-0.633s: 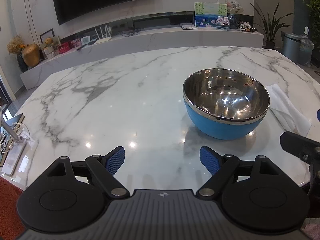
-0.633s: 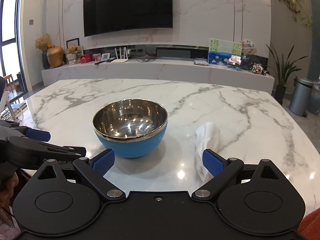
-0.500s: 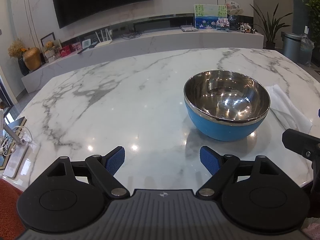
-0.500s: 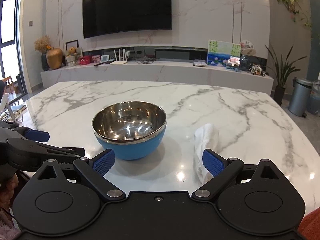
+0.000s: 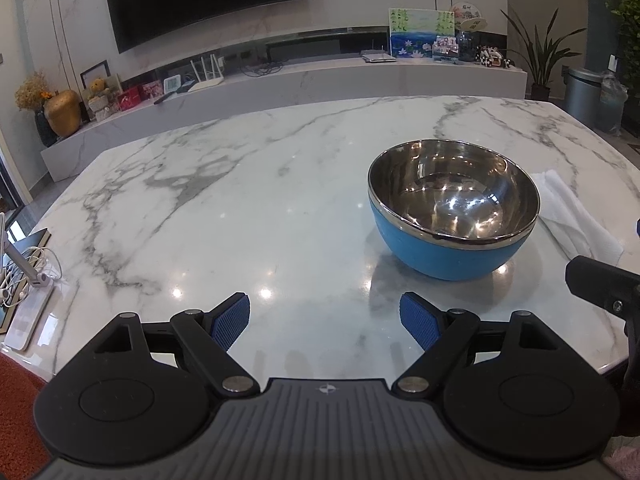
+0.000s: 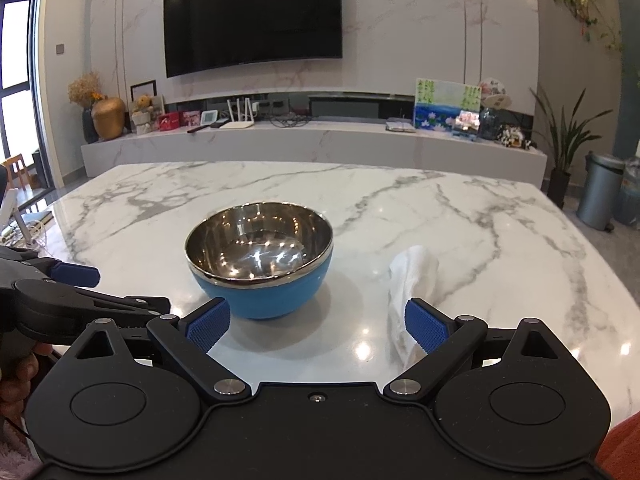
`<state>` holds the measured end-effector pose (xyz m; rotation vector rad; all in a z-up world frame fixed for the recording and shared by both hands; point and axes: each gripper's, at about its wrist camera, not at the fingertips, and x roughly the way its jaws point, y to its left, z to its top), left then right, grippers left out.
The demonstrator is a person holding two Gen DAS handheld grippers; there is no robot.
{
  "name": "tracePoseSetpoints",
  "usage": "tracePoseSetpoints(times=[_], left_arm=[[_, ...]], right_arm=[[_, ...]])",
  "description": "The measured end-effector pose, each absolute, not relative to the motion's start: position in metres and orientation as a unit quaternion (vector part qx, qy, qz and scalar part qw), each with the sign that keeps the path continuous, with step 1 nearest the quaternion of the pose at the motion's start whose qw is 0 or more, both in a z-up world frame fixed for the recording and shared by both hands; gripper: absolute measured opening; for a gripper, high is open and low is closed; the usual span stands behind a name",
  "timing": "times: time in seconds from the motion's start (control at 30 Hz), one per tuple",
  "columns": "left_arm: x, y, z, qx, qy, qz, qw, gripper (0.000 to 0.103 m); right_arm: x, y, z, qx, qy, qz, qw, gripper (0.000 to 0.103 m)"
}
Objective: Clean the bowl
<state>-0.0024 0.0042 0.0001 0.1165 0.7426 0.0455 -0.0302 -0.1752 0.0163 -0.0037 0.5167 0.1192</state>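
A blue bowl (image 5: pixel 454 208) with a shiny steel inside stands upright on the marble table (image 5: pixel 240 200); it also shows in the right wrist view (image 6: pixel 260 264). A white paper towel (image 5: pixel 572 216) lies to its right, and shows in the right wrist view (image 6: pixel 412 280) too. My left gripper (image 5: pixel 325 320) is open and empty, near the table's front edge, left of and short of the bowl. My right gripper (image 6: pixel 316 322) is open and empty, short of the bowl and the towel.
My left gripper's side shows at the left of the right wrist view (image 6: pixel 60 292). A phone stand with cables (image 5: pixel 24 280) sits at the table's left edge. A TV bench (image 6: pixel 312 144) and a bin (image 6: pixel 600 192) stand beyond the table.
Both views have lowered and drawn slightly closer to the table's front; the bowl sits lower in each frame. Both grippers stay open and empty.
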Motion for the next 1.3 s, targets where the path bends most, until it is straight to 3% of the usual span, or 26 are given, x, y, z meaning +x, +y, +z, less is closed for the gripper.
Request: tracePoseSetpoints(times=[1.3], left_arm=[[-0.0042, 0.0108, 0.0003, 0.050, 0.364, 0.026, 0.930, 0.082]], right_arm=[[-0.0270, -0.1828, 0.0170, 0.013, 0.263, 0.039, 0.964, 0.094]])
